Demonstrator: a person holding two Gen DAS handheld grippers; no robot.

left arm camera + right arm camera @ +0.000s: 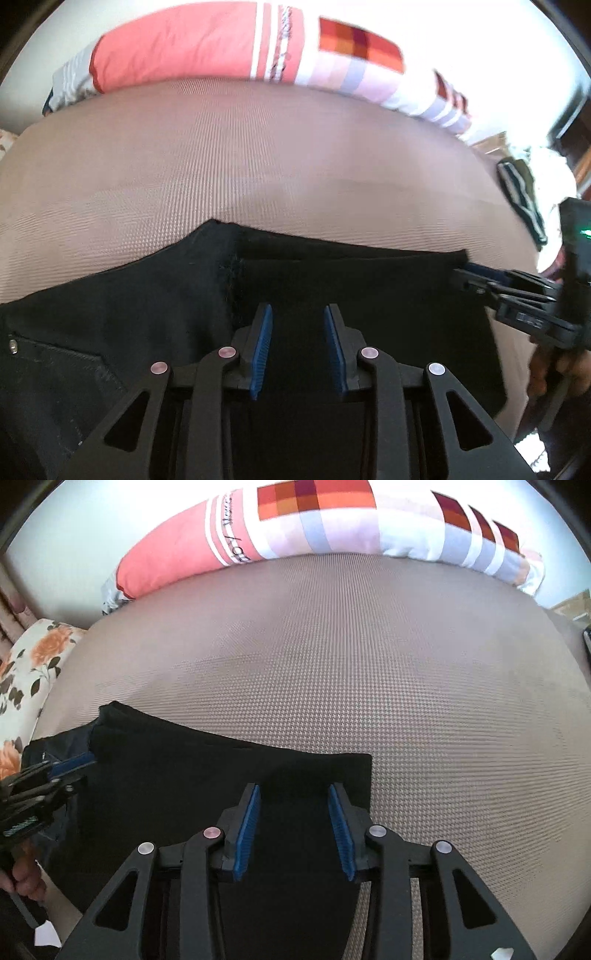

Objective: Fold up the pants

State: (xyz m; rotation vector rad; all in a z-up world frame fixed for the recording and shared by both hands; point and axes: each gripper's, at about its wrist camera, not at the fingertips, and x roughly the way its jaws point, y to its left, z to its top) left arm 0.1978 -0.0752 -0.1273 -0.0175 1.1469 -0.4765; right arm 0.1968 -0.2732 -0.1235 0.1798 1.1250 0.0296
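Two grippers, left [298,317] and right [294,797], fingers wide, over black pants [207,775] edge, bedspread [369,664] beyond

Black pants [332,288] on taupe textured bedcover [258,155]; coral, checked pillow [207,44]; blue-padded fingers [263,343]

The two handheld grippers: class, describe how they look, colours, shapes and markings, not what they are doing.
Both the left gripper and right gripper share one design: matte black linkage arms with triangular cut-outs, round silver pivot pins, and two flat fingers faced with ribbed blue pads. A small green light glows on the right gripper's body in the left wrist view.
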